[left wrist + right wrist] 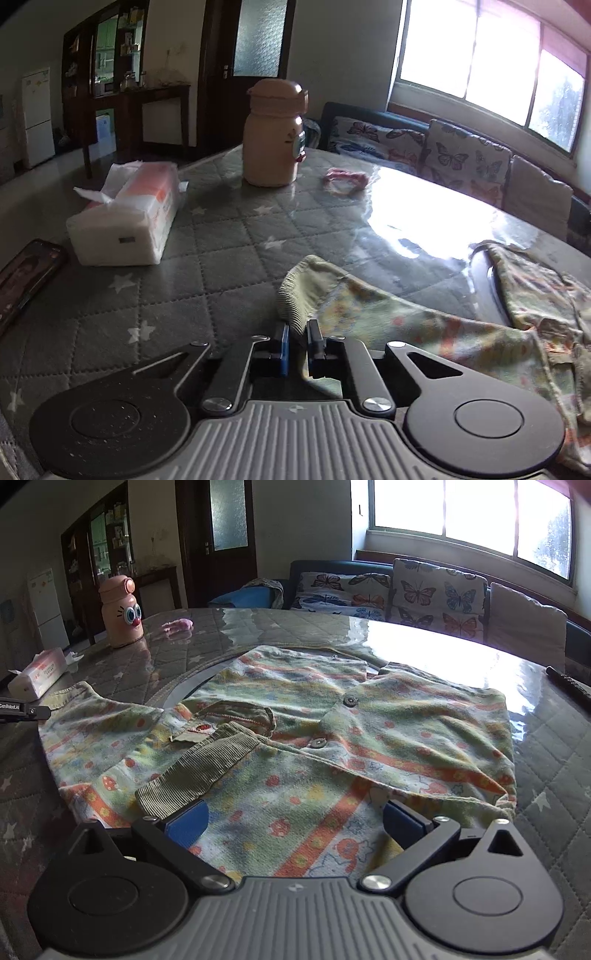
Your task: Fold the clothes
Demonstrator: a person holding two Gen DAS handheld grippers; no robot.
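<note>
Landmark: shirt [295,738], a small printed button-front top lying mostly flat on the quilted bench [554,775]. Far left of the shirt: phone [26,277] at the bench edge, then tissue pack [125,218]. Beyond the shirt's left side: pink bottle [122,609] with a cartoon face, and just right of it a small pink item [177,624], too blurred to identify. Left gripper [297,339]: jaws nearly together, clamped on the ribbed cuff [295,295] of the shirt's left sleeve, which stretches out to the left of the body; in the right wrist view the gripper's tip shows at that sleeve end. The other ribbed cuff [199,775] already lies across the shirt's front, so that sleeve looks folded in. Right gripper [295,823]: jaws wide apart, holding nothing, poised over the near part of the shirt with the left pad [186,821] just beside the folded-in cuff; contact with the cloth cannot be told. Right of the shirt: a dark slim object [569,686] at the bench edge; sofa cushions behind. Judgement: step in hand is the sleeve fold, early to middle of the task. Next move calls for carrying the gripped cuff rightward over the shirt front and laying it flat, keeping the body from dragging; the right gripper could pin the cloth. Risk: the glossy bench cover may let the shirt slide.
</note>
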